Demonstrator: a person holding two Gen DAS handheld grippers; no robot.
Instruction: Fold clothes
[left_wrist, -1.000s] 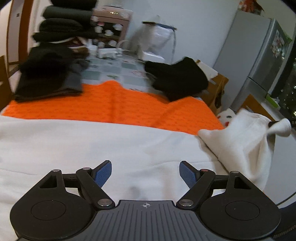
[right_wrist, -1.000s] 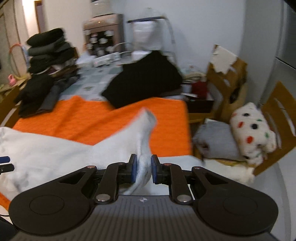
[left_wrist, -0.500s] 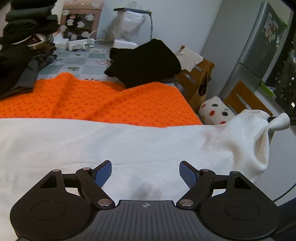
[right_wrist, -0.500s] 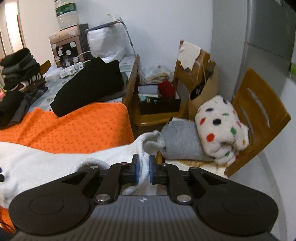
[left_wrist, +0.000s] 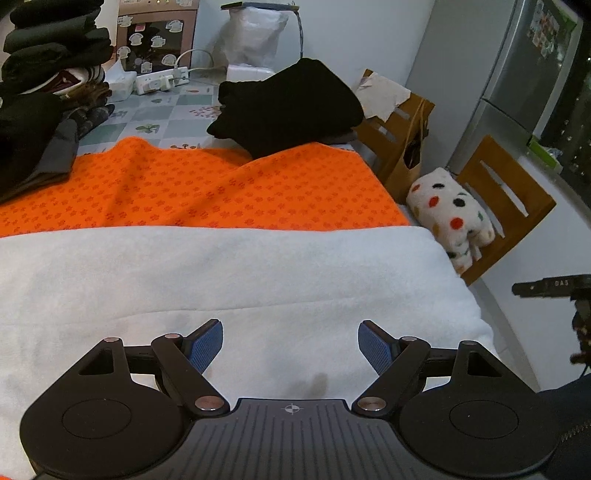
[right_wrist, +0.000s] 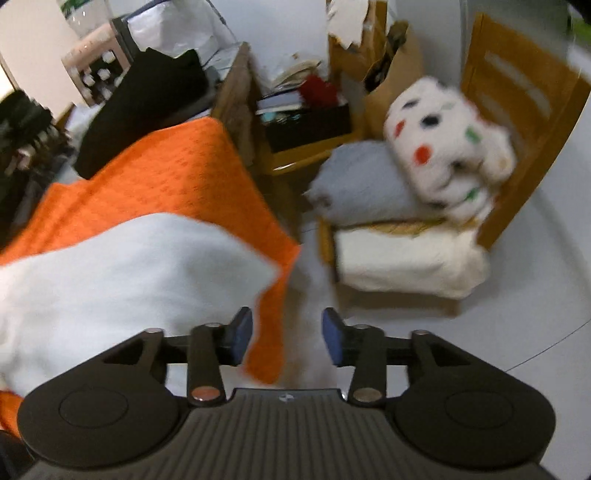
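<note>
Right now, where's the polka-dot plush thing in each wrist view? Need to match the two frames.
Left wrist: polka-dot plush sits right of centre, on the wooden chair, beyond the right edge of the orange cloth.
Right wrist: plush is upper right, blurred, on top of a grey bundle on the same chair.
Shared landmark: the orange cloth's right edge, with the white garment lying on it.

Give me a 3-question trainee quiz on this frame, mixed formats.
1. True or false: the left tongs grip the white garment.
2. What lies under the garment? A) orange mat B) grey blanket C) bare wood
3. What sits on the chair past the table's end?

Key: 1. False: pads wide apart, cloth below untouched. 2. A, the orange mat. 3. A spotted plush.
</note>
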